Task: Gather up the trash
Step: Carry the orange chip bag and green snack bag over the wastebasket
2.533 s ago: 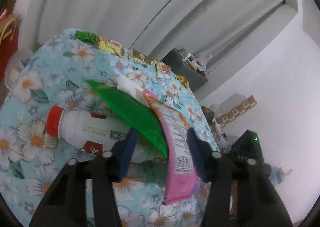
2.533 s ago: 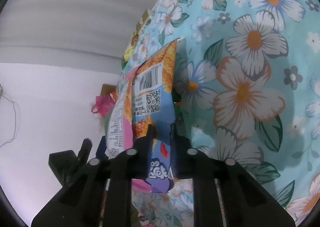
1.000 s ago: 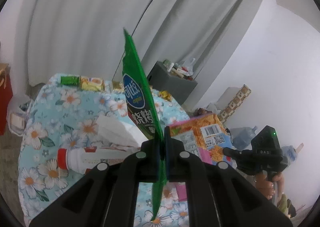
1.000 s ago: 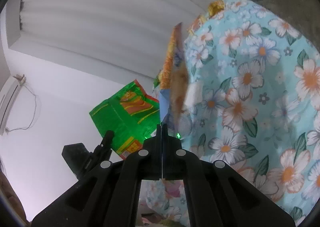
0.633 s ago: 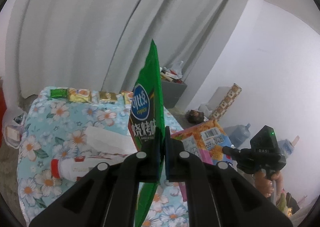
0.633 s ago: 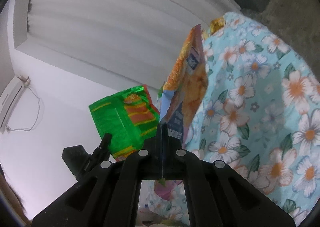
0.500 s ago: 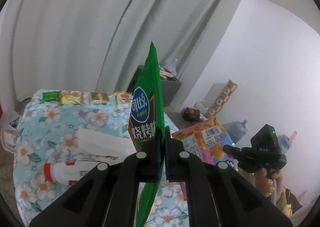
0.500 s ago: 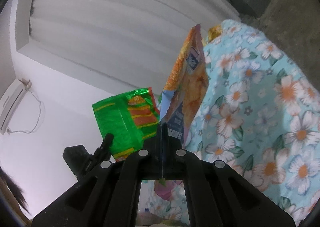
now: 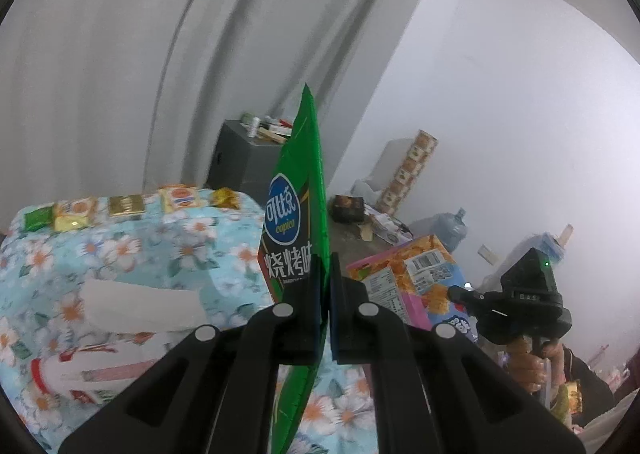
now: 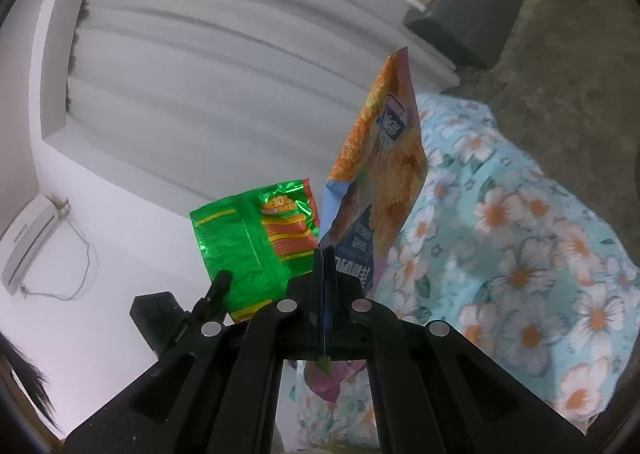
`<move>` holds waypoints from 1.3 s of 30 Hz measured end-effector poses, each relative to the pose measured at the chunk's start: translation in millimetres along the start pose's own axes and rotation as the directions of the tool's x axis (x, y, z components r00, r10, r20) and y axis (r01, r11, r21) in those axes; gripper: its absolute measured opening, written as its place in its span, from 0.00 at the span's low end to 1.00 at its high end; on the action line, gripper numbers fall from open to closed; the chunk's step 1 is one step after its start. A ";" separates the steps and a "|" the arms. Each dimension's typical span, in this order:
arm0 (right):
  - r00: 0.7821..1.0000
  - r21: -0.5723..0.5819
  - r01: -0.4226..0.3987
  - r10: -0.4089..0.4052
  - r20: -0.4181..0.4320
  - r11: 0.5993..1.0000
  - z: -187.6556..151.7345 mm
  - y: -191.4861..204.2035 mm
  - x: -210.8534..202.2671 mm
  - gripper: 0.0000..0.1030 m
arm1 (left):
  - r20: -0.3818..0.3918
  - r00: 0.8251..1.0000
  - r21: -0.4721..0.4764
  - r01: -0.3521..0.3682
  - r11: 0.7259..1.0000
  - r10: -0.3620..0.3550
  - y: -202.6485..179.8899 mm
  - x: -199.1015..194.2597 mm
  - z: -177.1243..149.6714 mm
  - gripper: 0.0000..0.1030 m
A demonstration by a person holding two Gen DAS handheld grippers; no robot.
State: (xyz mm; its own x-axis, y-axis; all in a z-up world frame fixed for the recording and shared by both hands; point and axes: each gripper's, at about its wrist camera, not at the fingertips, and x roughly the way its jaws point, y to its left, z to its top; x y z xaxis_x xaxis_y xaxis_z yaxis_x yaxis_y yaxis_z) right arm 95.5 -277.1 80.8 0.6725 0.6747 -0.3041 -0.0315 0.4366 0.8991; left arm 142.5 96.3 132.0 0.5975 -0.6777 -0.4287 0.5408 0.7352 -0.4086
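Observation:
My left gripper (image 9: pixel 325 268) is shut on a flat green snack bag (image 9: pixel 299 189), which stands edge-on above the floral tablecloth (image 9: pixel 152 242). My right gripper (image 10: pixel 324 260) is shut on an orange and blue chip bag (image 10: pixel 384 173), lifted clear of the tablecloth (image 10: pixel 520 254). In the left wrist view the orange and blue chip bag (image 9: pixel 420 274) hangs at the right, with the right gripper's black body (image 9: pixel 520 302) and a hand beside it. The right wrist view shows the green snack bag (image 10: pixel 256 238) from its back.
On the cloth lie a white bottle with a red cap (image 9: pixel 92 374), a white tissue pack (image 9: pixel 140 306) and a row of small snack packets (image 9: pixel 124 205) along the far edge. A dark cabinet (image 9: pixel 244 161), a water jug (image 9: pixel 450 230) and floor clutter stand beyond.
Both grippers have lifted their bags up and back from the table. The table now looks smaller and lower, and more of the room and floor shows.

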 end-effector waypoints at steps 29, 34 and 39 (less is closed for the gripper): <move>0.947 0.154 0.039 -0.086 0.309 0.987 13.2 -74.5 -156.8 0.00 | -0.284 0.940 0.195 0.250 0.948 -0.189 -161.1 182.0 -17.0 0.03; 0.918 0.212 0.089 -0.163 0.362 0.973 17.4 -100.9 -181.8 0.00 | -0.362 0.910 0.212 0.289 0.934 -0.200 -189.2 234.4 -27.1 0.03; 0.886 0.295 0.143 -0.255 0.387 0.945 25.6 -135.8 -194.9 0.00 | -0.467 0.861 0.241 0.344 0.908 -0.203 -227.2 298.8 -43.8 0.03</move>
State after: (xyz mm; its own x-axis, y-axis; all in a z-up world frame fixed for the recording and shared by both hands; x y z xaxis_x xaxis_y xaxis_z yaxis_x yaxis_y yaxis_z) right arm -12.3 -483.1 26.0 0.8901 0.2560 -0.3772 0.2848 0.3336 0.8986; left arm 172.2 -273.8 61.4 0.1282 -0.7381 -0.6624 0.8389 0.4370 -0.3245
